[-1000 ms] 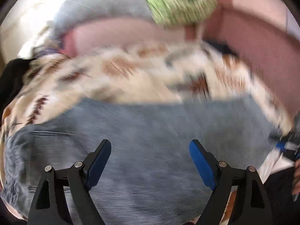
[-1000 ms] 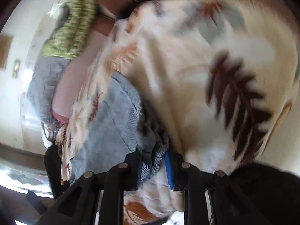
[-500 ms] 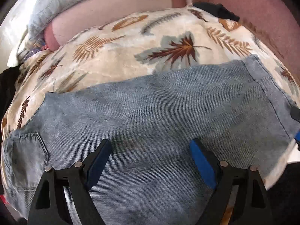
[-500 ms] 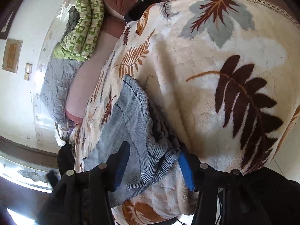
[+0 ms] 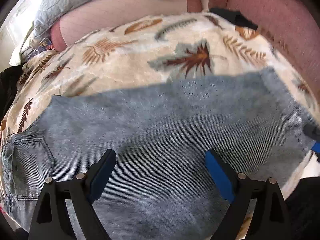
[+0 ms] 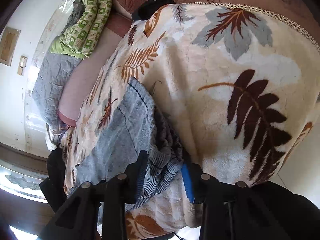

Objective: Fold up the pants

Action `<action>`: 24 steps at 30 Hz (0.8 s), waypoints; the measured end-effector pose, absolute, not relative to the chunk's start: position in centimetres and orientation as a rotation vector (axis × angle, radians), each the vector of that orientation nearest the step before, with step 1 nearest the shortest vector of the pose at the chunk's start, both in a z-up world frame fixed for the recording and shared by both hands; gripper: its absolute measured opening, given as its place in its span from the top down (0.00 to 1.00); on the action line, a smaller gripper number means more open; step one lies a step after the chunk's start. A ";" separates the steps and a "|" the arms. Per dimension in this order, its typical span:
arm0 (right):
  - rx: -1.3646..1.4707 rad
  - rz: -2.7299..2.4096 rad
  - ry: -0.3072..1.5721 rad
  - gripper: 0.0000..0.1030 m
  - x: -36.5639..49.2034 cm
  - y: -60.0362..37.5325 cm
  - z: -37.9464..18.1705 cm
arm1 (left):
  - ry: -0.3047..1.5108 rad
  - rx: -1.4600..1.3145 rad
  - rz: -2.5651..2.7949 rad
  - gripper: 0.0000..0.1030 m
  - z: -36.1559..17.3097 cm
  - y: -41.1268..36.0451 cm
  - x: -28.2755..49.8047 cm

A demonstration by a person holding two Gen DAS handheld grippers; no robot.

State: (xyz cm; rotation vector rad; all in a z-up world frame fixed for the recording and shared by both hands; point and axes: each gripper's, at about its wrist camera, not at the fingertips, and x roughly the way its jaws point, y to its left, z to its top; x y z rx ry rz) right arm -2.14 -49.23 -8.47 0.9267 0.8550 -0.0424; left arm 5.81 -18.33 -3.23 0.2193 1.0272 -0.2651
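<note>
Left wrist view: my left gripper hovers over the pants, jaws wide apart, holding nothing. The jeans lie flat on the leaf-print blanket, back pocket at their left end, hem at their right. A second ago this view was smeared; now it is almost sharp, so the spreading sweep has settled. In the right wrist view my right gripper has narrowed its jaws onto the bunched hem of the pants since half a second ago; I cannot tell if the grip is firm. I judge the first fold comes next.
</note>
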 end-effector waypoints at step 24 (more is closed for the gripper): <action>0.293 0.200 0.667 0.80 1.0 -29.6 6.5 | 0.903 -0.087 -0.197 0.07 1.5 -7.3 4.9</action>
